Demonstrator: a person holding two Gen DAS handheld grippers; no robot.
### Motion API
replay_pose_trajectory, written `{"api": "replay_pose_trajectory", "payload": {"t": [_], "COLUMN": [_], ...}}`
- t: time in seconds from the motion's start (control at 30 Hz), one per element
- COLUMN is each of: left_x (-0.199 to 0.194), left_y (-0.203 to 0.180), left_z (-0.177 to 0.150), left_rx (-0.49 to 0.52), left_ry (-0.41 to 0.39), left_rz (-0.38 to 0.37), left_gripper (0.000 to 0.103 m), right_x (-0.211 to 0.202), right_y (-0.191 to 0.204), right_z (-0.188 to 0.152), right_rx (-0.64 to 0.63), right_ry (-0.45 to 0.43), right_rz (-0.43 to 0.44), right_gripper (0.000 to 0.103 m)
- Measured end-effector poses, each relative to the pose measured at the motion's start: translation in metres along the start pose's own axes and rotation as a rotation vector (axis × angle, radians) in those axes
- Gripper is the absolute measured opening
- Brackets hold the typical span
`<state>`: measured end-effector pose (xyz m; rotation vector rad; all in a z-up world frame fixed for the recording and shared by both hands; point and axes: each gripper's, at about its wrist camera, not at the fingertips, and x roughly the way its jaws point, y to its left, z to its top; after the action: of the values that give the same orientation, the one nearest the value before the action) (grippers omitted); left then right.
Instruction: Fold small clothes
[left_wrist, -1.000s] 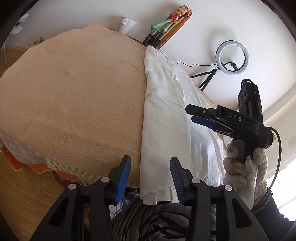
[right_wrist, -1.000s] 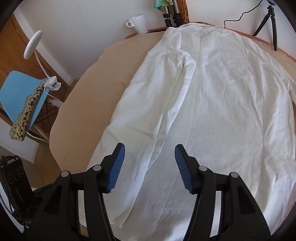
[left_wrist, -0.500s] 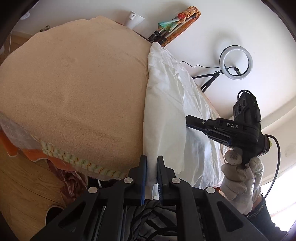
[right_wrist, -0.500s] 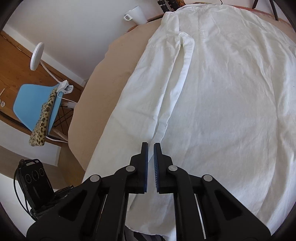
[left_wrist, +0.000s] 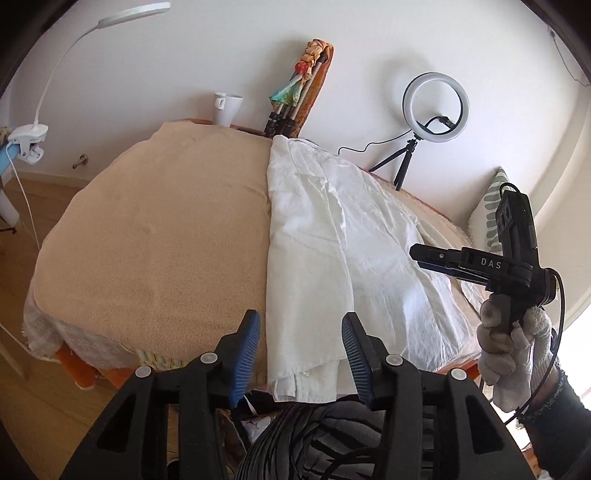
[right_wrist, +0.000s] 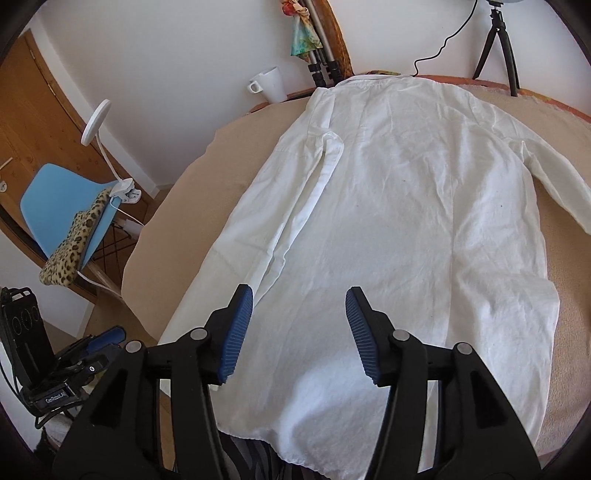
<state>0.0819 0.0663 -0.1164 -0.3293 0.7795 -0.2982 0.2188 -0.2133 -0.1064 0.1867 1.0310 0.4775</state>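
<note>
Both claws had sprung apart since half a second earlier, when their ribbed blue pads were pinched together. Left claw (left_wrist: 301, 354) stood released over the table's near edge, empty. Right claw (right_wrist: 299, 332) gaped, empty, above the hem. White linen shirt (right_wrist: 388, 221), crinkled, lay flat on the table's fuzzy beige cover (left_wrist: 166, 240), one sleeve folded lengthwise, hem overhanging the near edge.
</note>
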Motion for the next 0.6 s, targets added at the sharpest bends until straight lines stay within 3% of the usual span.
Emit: {"api": "replay_pose_trajectory", "payload": {"t": [0.1, 0.27, 0.6], "left_x": [-0.001, 0.009, 0.044], "left_y": [-0.019, -0.053, -0.103], "left_z": [0.007, 0.015, 0.027], "left_rx": [0.034, 0.101, 0.117], "left_ry": [-0.037, -0.061, -0.026], "left_rz": [-0.017, -0.040, -0.132], "left_gripper": [0.074, 0.083, 0.085], "right_x": [-0.023, -0.054, -0.114], "right_y": [-0.017, -0.042, -0.123], "right_z": [-0.004, -0.012, -0.028], "right_rx": [0.007, 0.021, 0.120], "right_ry": [-0.035, -0.080, -0.138], "right_rz": [-0.040, -0.096, -0.193], "right_gripper": [0.057, 0.060, 0.060]}}
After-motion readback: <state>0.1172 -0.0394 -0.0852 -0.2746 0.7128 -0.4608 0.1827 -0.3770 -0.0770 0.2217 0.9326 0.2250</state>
